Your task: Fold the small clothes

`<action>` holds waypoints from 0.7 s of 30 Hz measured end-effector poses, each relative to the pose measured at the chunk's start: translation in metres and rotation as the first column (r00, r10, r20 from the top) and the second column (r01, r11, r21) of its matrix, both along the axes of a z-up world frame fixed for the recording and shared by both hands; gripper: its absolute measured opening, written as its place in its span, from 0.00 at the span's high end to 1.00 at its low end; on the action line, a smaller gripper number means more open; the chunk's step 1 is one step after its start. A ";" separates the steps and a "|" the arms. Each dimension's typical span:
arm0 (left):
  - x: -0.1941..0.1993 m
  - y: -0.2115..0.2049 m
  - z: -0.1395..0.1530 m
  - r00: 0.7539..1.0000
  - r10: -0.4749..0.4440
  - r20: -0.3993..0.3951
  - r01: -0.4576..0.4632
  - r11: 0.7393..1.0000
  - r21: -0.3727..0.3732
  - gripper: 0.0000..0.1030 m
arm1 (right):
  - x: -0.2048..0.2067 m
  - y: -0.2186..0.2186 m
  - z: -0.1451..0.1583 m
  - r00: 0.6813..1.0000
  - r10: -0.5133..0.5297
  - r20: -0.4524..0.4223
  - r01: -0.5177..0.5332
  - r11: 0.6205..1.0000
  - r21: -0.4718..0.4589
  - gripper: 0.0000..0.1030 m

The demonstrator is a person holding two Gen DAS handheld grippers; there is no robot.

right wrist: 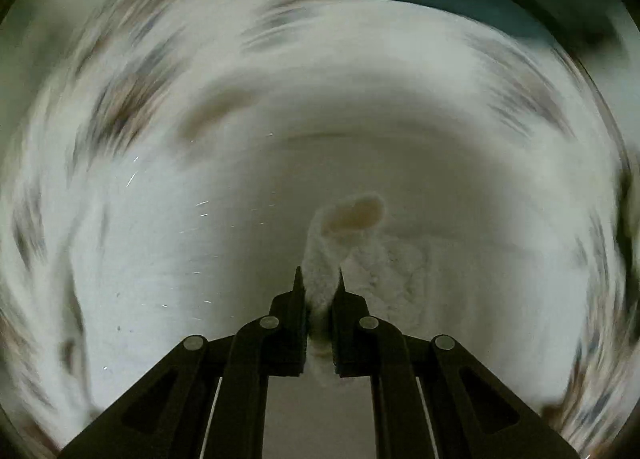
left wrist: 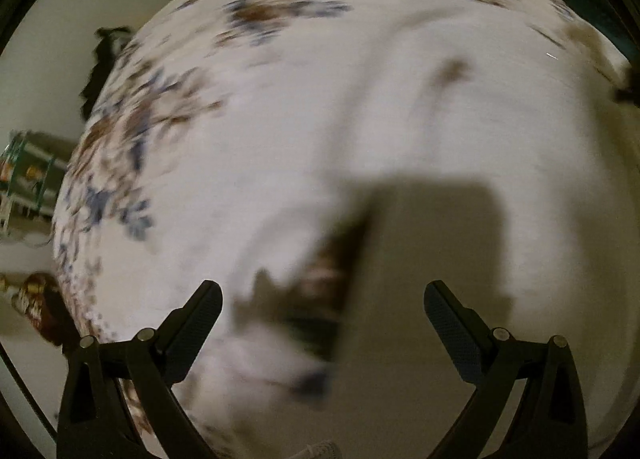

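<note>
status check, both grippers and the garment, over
Left gripper open, empty, over floral sheet. Right gripper shut on white fuzzy garment. Both views blurred; nothing seen in the way.

The left tool (left wrist: 323, 301) is matte black plastic: two angular fingers with textured, cross-hatched pads (left wrist: 452, 329) and round silver pivot pins. The right tool (right wrist: 319, 279) matches it, with pointed tips and triangular cut-outs in its linkage arms.

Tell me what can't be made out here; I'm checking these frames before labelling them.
- Left wrist view: floral sheet smeared by motion; the dark patch between the open left claw tips is unidentifiable.
- Right wrist view: surroundings blurred; what garment the white fuzzy cloth in the right claw is cannot be told.
</note>
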State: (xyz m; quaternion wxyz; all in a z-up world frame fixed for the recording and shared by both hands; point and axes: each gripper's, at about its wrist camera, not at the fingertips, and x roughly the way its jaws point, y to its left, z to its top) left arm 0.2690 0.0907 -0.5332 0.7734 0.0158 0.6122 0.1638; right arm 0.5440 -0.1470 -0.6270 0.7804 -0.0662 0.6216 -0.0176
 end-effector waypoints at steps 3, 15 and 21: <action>-0.011 0.041 0.002 0.998 0.061 0.011 -0.061 0.998 0.018 0.00 | 0.008 0.125 -0.025 0.976 0.219 -0.016 -0.219 0.972 -0.082 0.91; -0.059 0.144 -0.001 0.972 0.233 -0.005 -0.233 0.969 -0.083 0.00 | -0.027 0.149 -0.007 0.965 0.240 -0.107 -0.226 0.966 0.129 0.66; -0.105 0.209 0.004 0.931 0.361 -0.050 -0.359 0.886 -0.295 0.00 | -0.095 0.033 0.030 0.985 -0.045 -0.169 0.101 0.936 0.336 0.41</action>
